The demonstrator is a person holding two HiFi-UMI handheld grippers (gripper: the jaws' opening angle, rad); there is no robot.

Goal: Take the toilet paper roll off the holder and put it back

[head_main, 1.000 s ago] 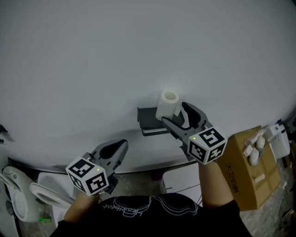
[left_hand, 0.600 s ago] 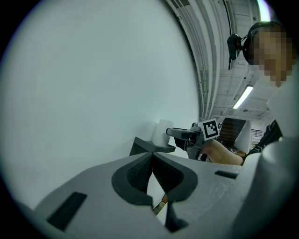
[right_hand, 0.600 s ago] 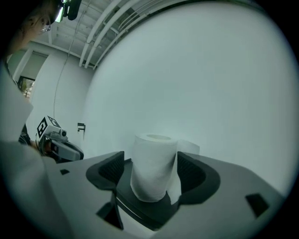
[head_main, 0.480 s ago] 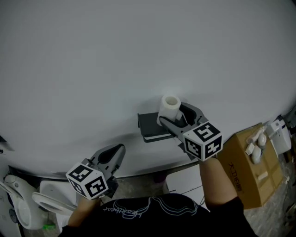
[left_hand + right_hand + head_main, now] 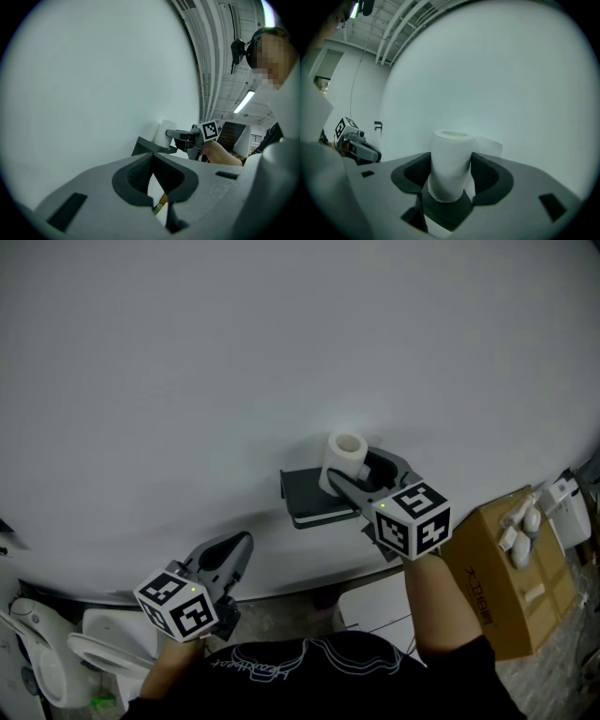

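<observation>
A white toilet paper roll (image 5: 345, 457) stands upright on a black holder (image 5: 309, 495) fixed to the white wall. My right gripper (image 5: 352, 472) reaches in from the right with its jaws closing around the roll. In the right gripper view both dark pads (image 5: 416, 174) lie against the sides of the roll (image 5: 450, 159), above the holder (image 5: 447, 213). My left gripper (image 5: 244, 547) hangs lower left, away from the holder, shut and empty. The left gripper view shows its tips (image 5: 153, 161) meeting, with the roll (image 5: 165, 132) and holder (image 5: 145, 146) further along the wall.
The white wall (image 5: 281, 352) fills most of the head view. A cardboard box (image 5: 502, 582) with small white items on top stands at the right. A toilet (image 5: 66, 638) sits at the lower left. A white unit (image 5: 375, 601) is below the holder.
My right gripper moved in a little and its jaws narrowed from wide apart to the sides of the roll. My left gripper sank slightly and stayed shut.
</observation>
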